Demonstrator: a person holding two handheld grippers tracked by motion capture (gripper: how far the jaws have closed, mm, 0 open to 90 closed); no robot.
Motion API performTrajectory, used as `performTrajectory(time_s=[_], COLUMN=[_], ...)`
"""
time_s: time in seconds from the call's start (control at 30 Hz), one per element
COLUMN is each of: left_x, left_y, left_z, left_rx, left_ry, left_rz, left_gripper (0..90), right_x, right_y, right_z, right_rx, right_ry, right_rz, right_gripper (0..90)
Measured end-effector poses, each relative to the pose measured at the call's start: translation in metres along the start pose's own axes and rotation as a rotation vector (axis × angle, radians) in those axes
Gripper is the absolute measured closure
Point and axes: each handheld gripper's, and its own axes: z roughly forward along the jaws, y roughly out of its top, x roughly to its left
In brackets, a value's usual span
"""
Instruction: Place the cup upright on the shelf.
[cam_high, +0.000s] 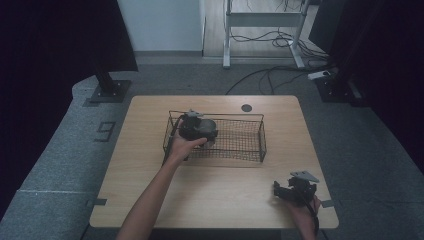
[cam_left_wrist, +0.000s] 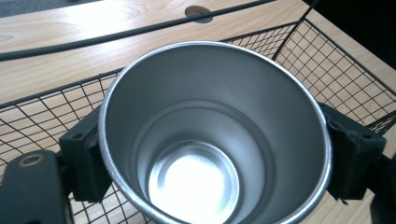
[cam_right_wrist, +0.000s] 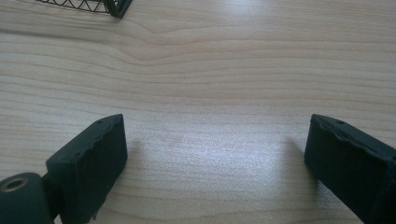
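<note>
Left gripper is clamped on the metal cup. Both pads press the cup's outer wall, one each side, just under the rim. Left gripper view looks straight into the cup: mouth up toward the camera, shiny bottom visible, nothing inside.

Cup sits within the wire basket, at its left end as the high view shows it. Mesh wall and mesh floor show around and behind the cup in the left gripper view. Can't tell if the cup's base touches the basket floor or hangs just above it.

My left hand reaches over the basket's near-left corner, forearm coming in from the bottom edge.

Right gripper is released: jaws stand wide apart, nothing between them, bare wood under them in the right gripper view. It rests near the table's front right corner, well apart from the basket. One basket corner just shows at the top left of the right gripper view.

Round grommet hole in the tabletop lies beyond the basket's far rim.
</note>
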Motion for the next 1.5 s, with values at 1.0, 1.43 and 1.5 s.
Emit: performTrajectory(time_s=[1.0, 1.43, 1.5], left_x=[0.004, -0.001, -0.002], left_y=[-0.008, -0.011, -0.009], left_z=[0.025, 0.033, 0.03], left_rx=[0.09, 0.123, 0.107], left_ry=[0.028, 0.048, 0.057], left_rz=[-0.024, -0.024, -0.026], left_gripper=[14.1, 13.2, 13.2], right_x=[0.0, 0.0, 0.0], right_y=[0.0, 0.0, 0.0], right_z=[0.0, 0.0, 0.0], right_rx=[0.0, 0.0, 0.0], right_ry=[0.0, 0.0, 0.0], right_rz=[0.001, 0.001, 0.001], right_gripper=[6.0, 5.9, 6.0])
